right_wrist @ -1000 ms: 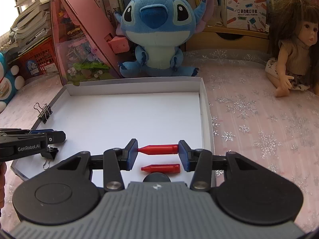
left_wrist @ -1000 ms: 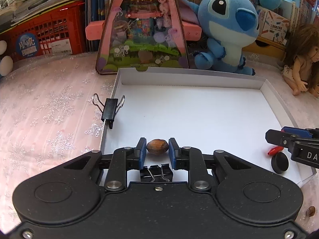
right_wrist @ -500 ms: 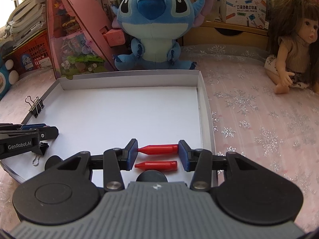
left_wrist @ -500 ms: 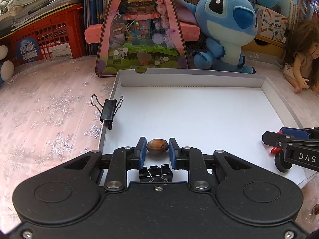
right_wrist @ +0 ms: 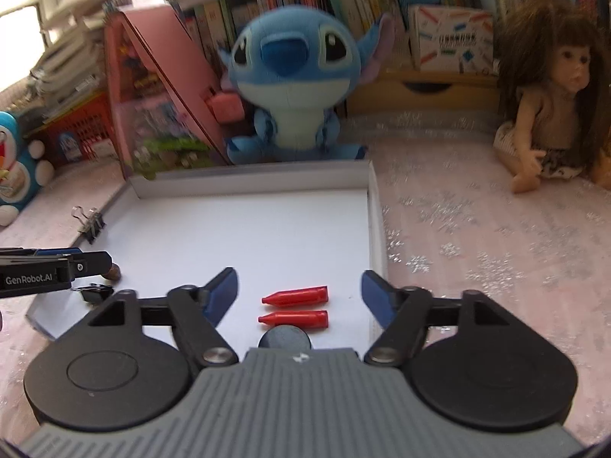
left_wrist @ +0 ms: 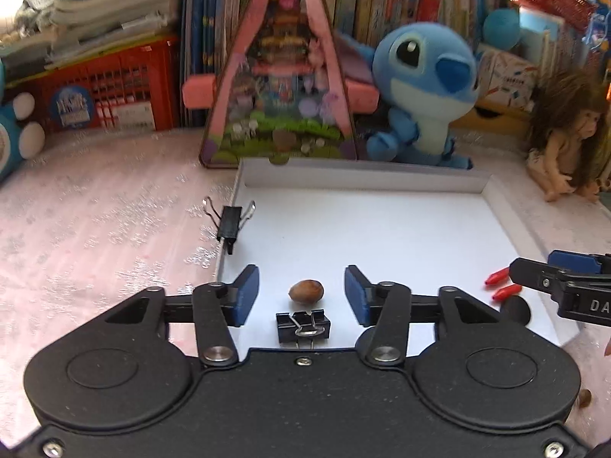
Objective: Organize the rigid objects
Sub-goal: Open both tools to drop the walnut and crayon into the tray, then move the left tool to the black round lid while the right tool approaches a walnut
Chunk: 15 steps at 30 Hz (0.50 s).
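white cardboard tray holds most of the sorting so far. one black binder clip sits on its left rim, another lies inside by the nut. the left gripper has just been opening and straddles the nut without touching it. further right, the right gripper, jaws just spread wide, has let go of two red crayon tips lying side by side above a dark round cap. a small brown piece outside the tray looks left over.

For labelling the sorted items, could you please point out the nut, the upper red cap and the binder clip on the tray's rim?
nut [left_wrist: 306, 290], left wrist view, middle of its shell.
upper red cap [right_wrist: 296, 296], right wrist view, mid-body.
binder clip [left_wrist: 229, 222], left wrist view, black body.
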Motion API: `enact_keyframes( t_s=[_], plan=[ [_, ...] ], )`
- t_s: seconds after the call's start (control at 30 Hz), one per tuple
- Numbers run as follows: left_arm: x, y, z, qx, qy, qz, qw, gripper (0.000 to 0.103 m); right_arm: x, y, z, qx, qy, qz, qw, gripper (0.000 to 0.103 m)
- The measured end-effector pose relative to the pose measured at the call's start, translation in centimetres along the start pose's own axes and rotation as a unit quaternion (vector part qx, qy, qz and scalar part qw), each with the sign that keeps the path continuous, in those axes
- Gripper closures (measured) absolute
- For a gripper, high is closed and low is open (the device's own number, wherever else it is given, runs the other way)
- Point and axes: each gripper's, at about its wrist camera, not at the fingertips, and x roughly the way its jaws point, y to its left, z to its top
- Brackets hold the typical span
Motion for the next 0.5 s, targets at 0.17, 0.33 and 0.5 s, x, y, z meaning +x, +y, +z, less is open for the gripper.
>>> enact_keyframes(
  t_s=[0.17, 0.33, 0.5],
  plan=[
    [-3.1, 0.3, -1.1, -0.002, -0.023, -0.021, 0.9995, 0.046, -2.4, -0.1, -1.4, -0.022, -0.023, 0.004, 0.999, 0.015],
    [-5.7, 0.0, -3.4, 0.007, -0.037, -0.042, 0.9984, 0.04, -5.0, -0.1, -3.2, -0.052, -0.048, 0.0, 0.998, 0.012],
    [-7.7, -0.8, -6.1, 0.019, -0.036, -0.061, 0.9973, 0.04, -7.0, 0.2, -5.2, -0.078, -0.062, -0.002, 0.995, 0.012]
  ],
)
